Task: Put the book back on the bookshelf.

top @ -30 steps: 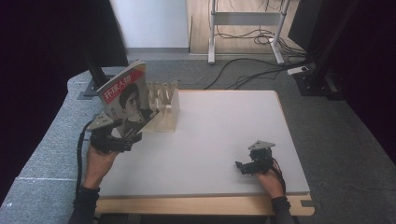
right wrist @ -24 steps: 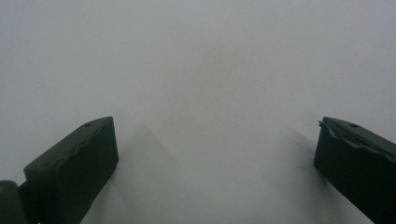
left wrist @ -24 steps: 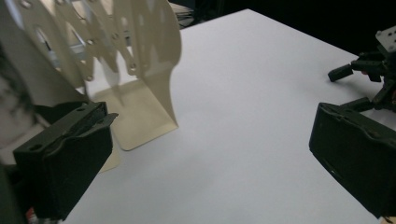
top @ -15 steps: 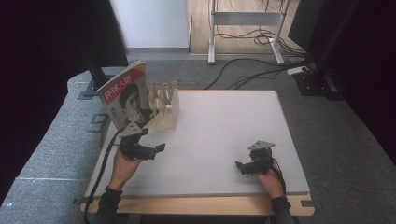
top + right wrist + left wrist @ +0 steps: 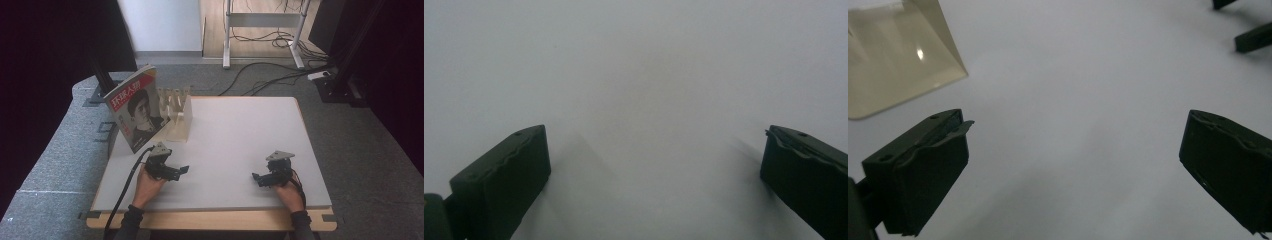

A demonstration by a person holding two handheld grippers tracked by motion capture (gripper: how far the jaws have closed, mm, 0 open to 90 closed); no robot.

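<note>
Magazine stood behind and left of the left claw, by far the nearer one.

The left claw lay spread and empty on the worktop; the magazine leaned upright against the clear rack. The right claw, also spread, rested well apart.
</note>
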